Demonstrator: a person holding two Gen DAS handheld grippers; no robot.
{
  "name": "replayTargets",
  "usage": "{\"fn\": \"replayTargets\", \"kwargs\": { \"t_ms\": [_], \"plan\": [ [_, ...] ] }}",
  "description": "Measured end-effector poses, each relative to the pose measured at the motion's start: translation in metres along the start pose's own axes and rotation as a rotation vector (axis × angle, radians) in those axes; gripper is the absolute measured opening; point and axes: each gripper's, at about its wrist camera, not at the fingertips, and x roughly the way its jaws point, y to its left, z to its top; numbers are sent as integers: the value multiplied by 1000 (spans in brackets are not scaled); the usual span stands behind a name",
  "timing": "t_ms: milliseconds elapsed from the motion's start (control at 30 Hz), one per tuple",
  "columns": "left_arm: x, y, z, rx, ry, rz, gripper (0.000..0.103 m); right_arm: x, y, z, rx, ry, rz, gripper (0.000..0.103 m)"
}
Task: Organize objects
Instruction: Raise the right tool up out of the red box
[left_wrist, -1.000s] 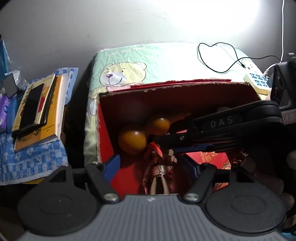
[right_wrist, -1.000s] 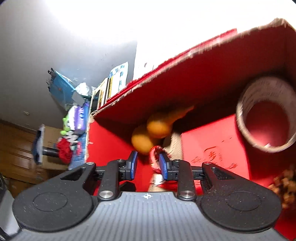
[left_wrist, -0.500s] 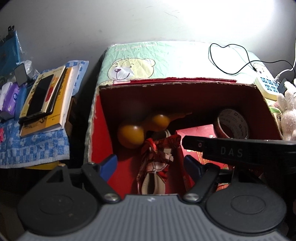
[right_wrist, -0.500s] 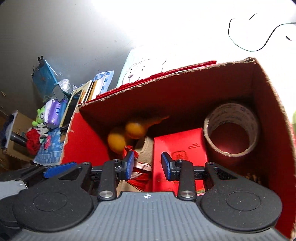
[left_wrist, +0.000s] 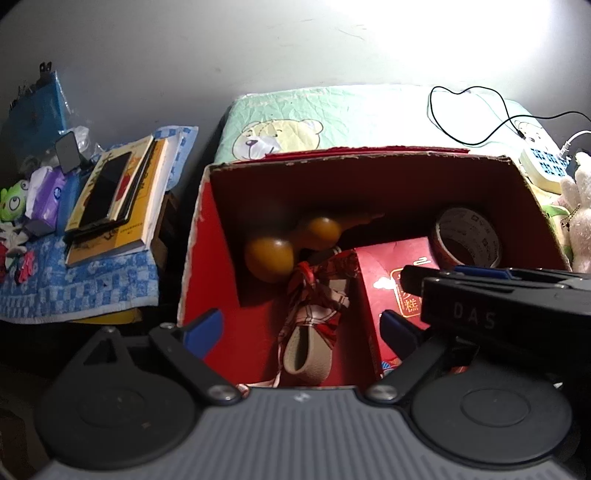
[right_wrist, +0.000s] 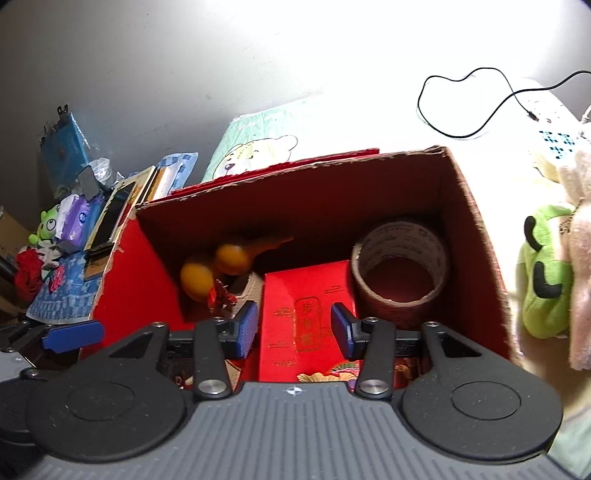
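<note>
An open red cardboard box (left_wrist: 207, 236) (right_wrist: 476, 221) stands on a bear-print cloth. Inside lie an orange gourd (left_wrist: 288, 243) (right_wrist: 214, 266), a beige pouch tied with a red patterned ribbon (left_wrist: 314, 306), a red gift packet (left_wrist: 391, 280) (right_wrist: 306, 306) and a tape roll (left_wrist: 467, 236) (right_wrist: 399, 269). My left gripper (left_wrist: 301, 326) is open and empty above the box's near edge. My right gripper (right_wrist: 293, 328) is open and empty above the red packet; it also shows from the side in the left wrist view (left_wrist: 480, 291).
A stack of books with a phone on top (left_wrist: 118, 195) lies on a blue checked cloth to the left, with tissues and toys (left_wrist: 40, 192). A power strip with a black cable (left_wrist: 543, 166) and plush toys (right_wrist: 546, 273) lie right of the box.
My right gripper has risen out of the box and opened, leaving the ribboned pouch inside. Both grippers have drawn back from the box.
</note>
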Motion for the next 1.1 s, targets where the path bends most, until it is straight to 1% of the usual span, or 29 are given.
{"fn": "replayTargets", "kwargs": {
  "t_ms": [133,267,567,767,800,833,900,1033,1100],
  "plan": [
    [-4,-2,-1,-9,-4,34,94,-5,-3,-1,-5,-15,-23,47],
    [-6,-6,-1,-13,-7,64,96,-5,-7,-3,2,-8,-27,47],
    [-1,-6,-5,-29,15,54,96,-10,-10,-4,-1,-20,-33,47],
    [-2,-8,-3,-26,6,58,96,-18,-9,-3,-11,-48,-69,48],
    [-3,-8,-3,-28,5,56,97,-19,-9,-3,-12,-53,-77,49],
    [-3,-8,-2,-29,3,55,98,-21,-9,-3,-10,-55,-83,53],
    [-5,-10,-2,-26,-2,61,100,-24,-9,-4,-6,-61,-92,55],
    [-8,-13,-1,-17,-5,85,100,-32,-7,-6,-5,-62,-94,55],
    [-10,-12,-1,-15,6,83,100,-37,-5,-7,-2,-63,-85,55]
  ]
}}
